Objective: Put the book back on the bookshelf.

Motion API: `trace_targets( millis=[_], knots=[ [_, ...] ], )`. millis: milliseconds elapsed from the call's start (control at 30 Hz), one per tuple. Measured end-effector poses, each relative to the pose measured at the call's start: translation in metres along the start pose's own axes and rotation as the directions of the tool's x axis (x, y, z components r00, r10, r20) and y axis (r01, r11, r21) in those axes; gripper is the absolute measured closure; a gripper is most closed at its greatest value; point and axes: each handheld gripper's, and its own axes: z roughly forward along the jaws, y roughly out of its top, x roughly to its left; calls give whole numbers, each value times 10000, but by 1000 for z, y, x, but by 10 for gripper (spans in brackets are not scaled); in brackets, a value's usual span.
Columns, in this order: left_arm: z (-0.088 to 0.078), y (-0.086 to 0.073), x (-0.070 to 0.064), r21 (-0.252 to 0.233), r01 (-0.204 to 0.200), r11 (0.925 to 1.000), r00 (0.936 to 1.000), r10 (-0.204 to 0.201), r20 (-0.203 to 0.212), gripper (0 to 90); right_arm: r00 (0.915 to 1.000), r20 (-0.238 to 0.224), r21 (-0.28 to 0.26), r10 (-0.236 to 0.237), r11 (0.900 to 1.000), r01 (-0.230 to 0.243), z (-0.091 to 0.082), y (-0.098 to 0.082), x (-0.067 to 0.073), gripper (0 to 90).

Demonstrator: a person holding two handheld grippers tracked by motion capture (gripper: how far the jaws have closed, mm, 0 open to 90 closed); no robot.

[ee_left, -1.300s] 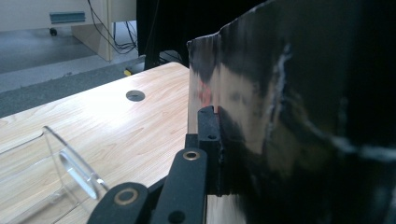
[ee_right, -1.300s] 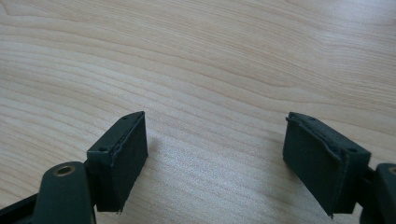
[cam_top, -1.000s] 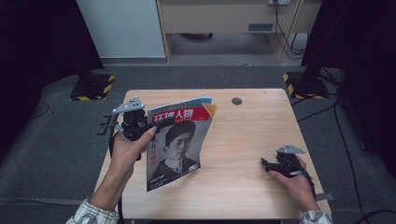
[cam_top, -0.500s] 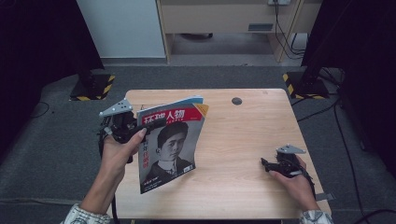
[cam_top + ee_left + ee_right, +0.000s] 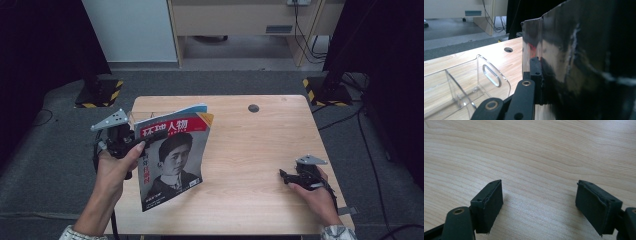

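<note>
High view: a wooden table [image 5: 260,150] occupies the centre of the frame, with a small dark hole [image 5: 253,108] near its upper edge. At left of centre, the left gripper [image 5: 131,141] is clamped on the left edge of a magazine [image 5: 172,155], which is held raised and tilted, its cover with a red title band and a portrait facing the camera; the left hand [image 5: 116,165] grips the tool from below. At lower right, the right gripper [image 5: 285,175] rests low over the bare table in the right hand [image 5: 312,187], well apart from the magazine. Left gripper view: one black jaw presses against the dark, glossy magazine [image 5: 579,62] at right of frame; the opposite jaw is hidden behind it. A clear plastic holder [image 5: 474,85] stands on the table at lower left, probably a rack. Right gripper view: the jaws stand wide apart over the wood grain, with nothing between them.
</note>
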Motion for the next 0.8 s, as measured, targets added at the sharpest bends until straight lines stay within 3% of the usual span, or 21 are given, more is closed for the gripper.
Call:
trace_targets(
  millis=[800],
  knots=[
    [-30,-13,16,-182,250,9995,9984,-258,-503,864,10000,-1,-5,-1,10000,1,0,0,0,223]
  ],
)
